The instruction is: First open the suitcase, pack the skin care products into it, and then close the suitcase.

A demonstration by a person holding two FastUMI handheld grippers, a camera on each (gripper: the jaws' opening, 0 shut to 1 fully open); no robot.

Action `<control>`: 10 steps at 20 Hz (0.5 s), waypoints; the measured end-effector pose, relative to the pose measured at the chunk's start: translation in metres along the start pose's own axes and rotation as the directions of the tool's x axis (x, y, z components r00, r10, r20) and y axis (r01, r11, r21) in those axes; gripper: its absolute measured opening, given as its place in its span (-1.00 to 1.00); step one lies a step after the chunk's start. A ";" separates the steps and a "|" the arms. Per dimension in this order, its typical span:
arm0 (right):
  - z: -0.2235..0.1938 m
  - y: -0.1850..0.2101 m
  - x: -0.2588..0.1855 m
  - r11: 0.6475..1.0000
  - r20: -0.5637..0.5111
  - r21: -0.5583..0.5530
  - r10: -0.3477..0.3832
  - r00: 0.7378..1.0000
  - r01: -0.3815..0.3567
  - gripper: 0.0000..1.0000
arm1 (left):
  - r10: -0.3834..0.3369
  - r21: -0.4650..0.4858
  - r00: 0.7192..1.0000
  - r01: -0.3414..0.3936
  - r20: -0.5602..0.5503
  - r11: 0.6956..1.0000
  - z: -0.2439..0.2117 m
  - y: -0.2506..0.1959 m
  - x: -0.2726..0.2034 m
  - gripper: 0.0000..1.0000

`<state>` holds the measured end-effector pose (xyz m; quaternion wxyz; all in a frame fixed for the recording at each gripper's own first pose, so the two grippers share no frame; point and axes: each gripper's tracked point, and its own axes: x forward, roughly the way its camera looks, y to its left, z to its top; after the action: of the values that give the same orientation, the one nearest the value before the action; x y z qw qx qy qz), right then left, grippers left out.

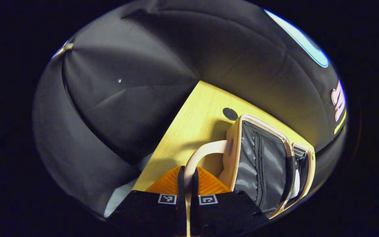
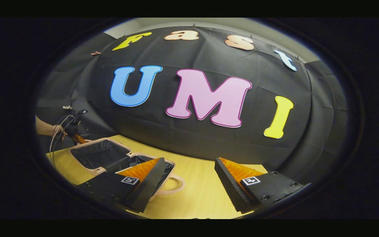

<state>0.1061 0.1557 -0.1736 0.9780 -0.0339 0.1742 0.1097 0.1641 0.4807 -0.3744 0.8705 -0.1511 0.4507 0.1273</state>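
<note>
No readable text, brand or number anywhere bar the booth wall. Square black-and-white coded markers, one per finger: two on the left gripper (image 1: pixel 187 179) housing just behind its fingers, two on the right gripper (image 2: pixel 189 179) likewise; patterns only, no chars. Suitcase (image 1: pixel 262 158) shell, lining and handle: no logo or tag legible in either view. Table (image 1: pixel 196 118) top: no print.

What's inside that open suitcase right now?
The suitcase lies open on the table. Inside I see grey mesh lining with a zip and a dark strap. No skin care products are visible; the far half's depths are shadowed and partly hidden.
</note>
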 end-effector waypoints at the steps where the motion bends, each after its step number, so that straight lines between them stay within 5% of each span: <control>1: -0.002 -0.001 0.000 1.000 -0.005 0.004 0.005 1.000 -0.005 0.94 | 0.012 0.029 1.000 -0.013 0.017 0.999 0.011 -0.003 -0.009 -0.80; 10: 0.001 -0.038 -0.002 0.999 0.001 0.043 0.002 1.000 -0.002 0.94 | -0.007 0.294 0.984 -0.046 0.177 0.955 0.094 -0.118 -0.151 -0.82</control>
<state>0.1136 0.1188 -0.1708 0.9785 -0.0125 0.1760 0.1070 0.1921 0.3944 -0.1808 0.9184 -0.0023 0.3876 0.0798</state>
